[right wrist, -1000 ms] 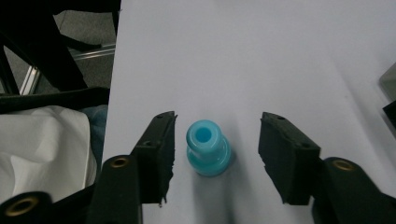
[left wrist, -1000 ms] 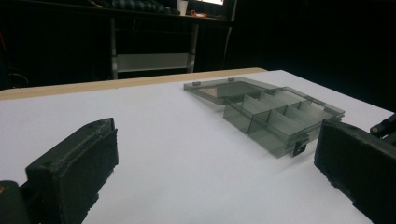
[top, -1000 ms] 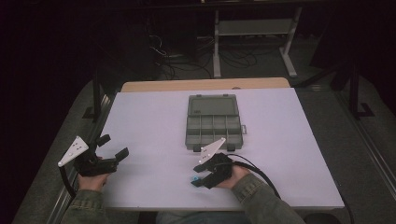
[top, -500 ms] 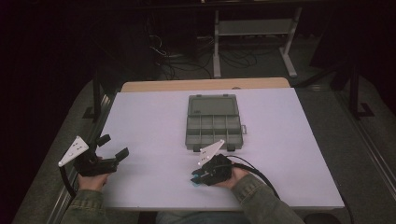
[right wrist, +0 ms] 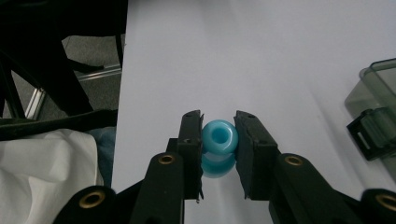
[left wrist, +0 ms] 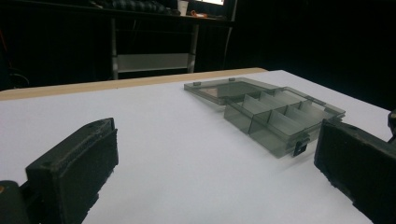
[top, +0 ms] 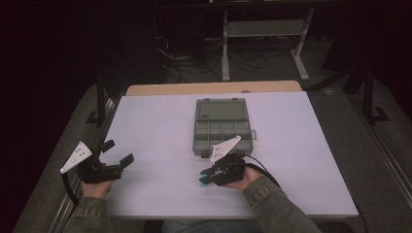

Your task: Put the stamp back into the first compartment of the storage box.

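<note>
Glossy light-blue ring-shaped bead (right wrist: 219,137), with a round hole through its middle, clamped between the two black jaws of the right gripper (right wrist: 219,140), hole turned toward that gripper's camera. Mirrored faintly on the white table (right wrist: 289,56) just beneath. Held close to the near front corner of the smoky grey compartment box (top: 222,127), just off its latch side. Seen from above as a small blue spot (top: 202,180) at the gripper's tip.
</note>
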Action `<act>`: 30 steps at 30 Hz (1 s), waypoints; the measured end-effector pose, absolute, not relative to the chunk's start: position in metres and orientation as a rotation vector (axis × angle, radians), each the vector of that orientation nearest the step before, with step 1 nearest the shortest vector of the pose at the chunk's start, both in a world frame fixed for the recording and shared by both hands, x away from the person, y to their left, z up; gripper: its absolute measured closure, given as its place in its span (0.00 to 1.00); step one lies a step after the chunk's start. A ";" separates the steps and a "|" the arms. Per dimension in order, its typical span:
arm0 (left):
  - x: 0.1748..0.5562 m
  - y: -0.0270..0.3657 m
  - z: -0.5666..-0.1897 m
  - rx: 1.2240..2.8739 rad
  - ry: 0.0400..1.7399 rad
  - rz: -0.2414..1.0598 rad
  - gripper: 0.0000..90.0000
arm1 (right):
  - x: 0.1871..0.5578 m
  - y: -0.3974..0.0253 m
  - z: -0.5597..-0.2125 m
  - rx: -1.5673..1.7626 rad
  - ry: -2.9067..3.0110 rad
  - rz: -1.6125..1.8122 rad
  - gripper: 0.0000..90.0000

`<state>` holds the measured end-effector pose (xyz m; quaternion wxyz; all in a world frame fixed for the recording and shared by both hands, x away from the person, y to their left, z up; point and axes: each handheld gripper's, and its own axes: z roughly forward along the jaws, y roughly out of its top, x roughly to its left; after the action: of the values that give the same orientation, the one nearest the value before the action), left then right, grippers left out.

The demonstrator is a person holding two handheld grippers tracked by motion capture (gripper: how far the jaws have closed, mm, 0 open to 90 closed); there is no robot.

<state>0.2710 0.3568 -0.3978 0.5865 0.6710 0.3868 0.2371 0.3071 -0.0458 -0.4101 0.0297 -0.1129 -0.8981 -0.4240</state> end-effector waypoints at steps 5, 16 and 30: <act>0.271 0.357 -0.398 1.567 0.902 0.554 0.00 | 0.308 -0.046 -0.404 -0.365 -2.759 -1.306 0.79; 0.272 0.357 -0.398 1.577 0.903 0.553 0.00 | 0.319 -0.046 -0.385 -0.343 -2.778 -1.318 0.79; 0.273 0.355 -0.399 1.569 0.898 0.548 0.00 | 0.331 -0.046 -0.362 -0.360 -2.764 -1.348 0.79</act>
<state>0.2729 0.3554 -0.3985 0.5862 0.6728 0.3852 0.2350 0.3311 -0.0463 -0.3621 0.0225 -0.1162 -0.8925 -0.4352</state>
